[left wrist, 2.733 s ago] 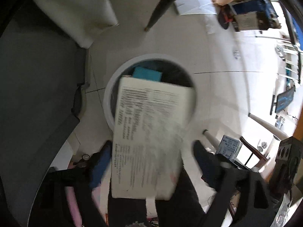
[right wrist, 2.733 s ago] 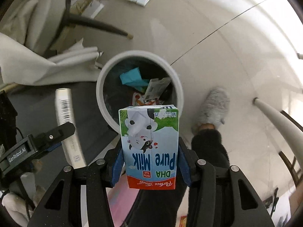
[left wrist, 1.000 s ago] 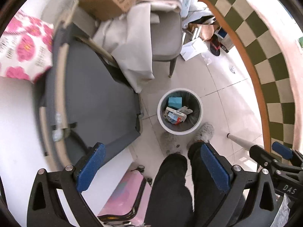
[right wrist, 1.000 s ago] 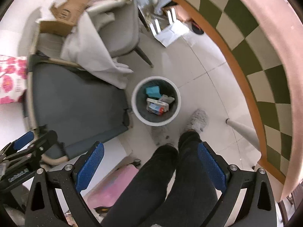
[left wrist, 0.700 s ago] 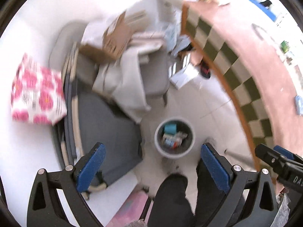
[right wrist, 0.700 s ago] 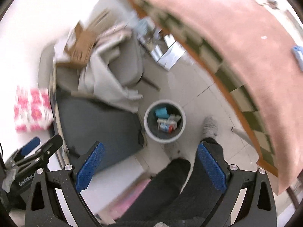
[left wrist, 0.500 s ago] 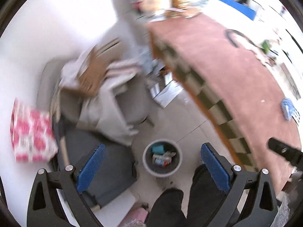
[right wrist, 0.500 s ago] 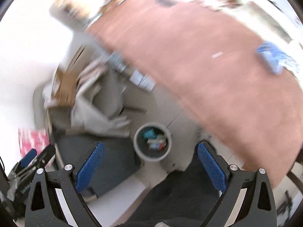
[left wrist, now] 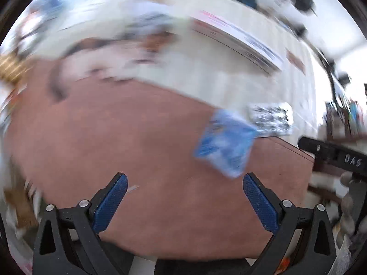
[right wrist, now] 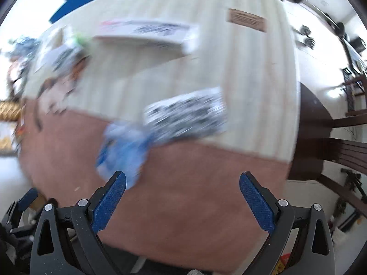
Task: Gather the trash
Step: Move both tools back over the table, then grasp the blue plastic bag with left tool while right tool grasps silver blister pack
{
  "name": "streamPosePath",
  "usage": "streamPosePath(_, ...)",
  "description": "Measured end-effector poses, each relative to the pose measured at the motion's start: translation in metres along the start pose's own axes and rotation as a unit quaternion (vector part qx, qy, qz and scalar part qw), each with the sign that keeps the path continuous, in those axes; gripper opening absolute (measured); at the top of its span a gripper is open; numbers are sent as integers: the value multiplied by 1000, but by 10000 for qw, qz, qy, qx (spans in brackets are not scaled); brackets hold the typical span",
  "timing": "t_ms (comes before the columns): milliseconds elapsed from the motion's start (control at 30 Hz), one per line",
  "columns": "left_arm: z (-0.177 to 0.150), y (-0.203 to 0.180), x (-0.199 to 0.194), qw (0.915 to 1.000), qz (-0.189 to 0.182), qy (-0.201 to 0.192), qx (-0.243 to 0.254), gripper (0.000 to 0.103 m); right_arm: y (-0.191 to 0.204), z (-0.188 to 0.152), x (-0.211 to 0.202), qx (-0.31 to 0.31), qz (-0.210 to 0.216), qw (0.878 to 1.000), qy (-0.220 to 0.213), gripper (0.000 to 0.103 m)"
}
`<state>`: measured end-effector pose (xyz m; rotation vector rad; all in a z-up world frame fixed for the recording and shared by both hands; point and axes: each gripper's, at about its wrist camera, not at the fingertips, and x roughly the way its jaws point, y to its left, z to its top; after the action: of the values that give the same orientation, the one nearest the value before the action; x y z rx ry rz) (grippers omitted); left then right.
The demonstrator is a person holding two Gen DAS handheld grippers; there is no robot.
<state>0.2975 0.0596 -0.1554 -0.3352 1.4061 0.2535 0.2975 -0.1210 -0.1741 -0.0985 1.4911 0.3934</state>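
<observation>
1. Brown tabletop [right wrist: 195, 197]: bare stretch nearest both grippers, open for passage
2. Blue wrapper [right wrist: 123, 151]: lies on the brown tabletop, ahead of the right gripper's [right wrist: 182, 183] left finger; blurred
3. Black-and-white printed packet [right wrist: 188, 113]: just beyond the blue wrapper, touching or overlapping it
4. Long white box [right wrist: 146, 34]: far beyond the blue wrapper, on the pale surface
5. Clutter [right wrist: 62, 68]: far left of the blue wrapper, too blurred to name

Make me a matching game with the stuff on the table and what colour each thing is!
Things:
1. crinkly plastic wrapper
2. flat printed packet
3. near part of the tabletop
4. pads on the right tongs

Colours:
A. reddish brown
B. white with black print
C. dark blue
D. light blue

Pairs: 1-D, 2-B, 3-A, 4-C
</observation>
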Motion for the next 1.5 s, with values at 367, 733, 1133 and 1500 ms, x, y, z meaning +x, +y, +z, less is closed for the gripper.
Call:
streamPosePath(367,42,-39,82,9971,171,671,329,65,-6,39,26,-1314,-455,9899,261,100)
streamPosePath(733,12,17,62,9906,805,350,-1052,65,110,16,98,-5294,-2052,8213,564,100)
streamPosePath(1133,17,5,60,9908,719,235,-1124,65,102,67,106,-4408,-1273,8796,1261,74)
streamPosePath(1500,14,13,58,9888,802,157,-1249,65,108,82,81,-3830,-1422,9104,661,88)
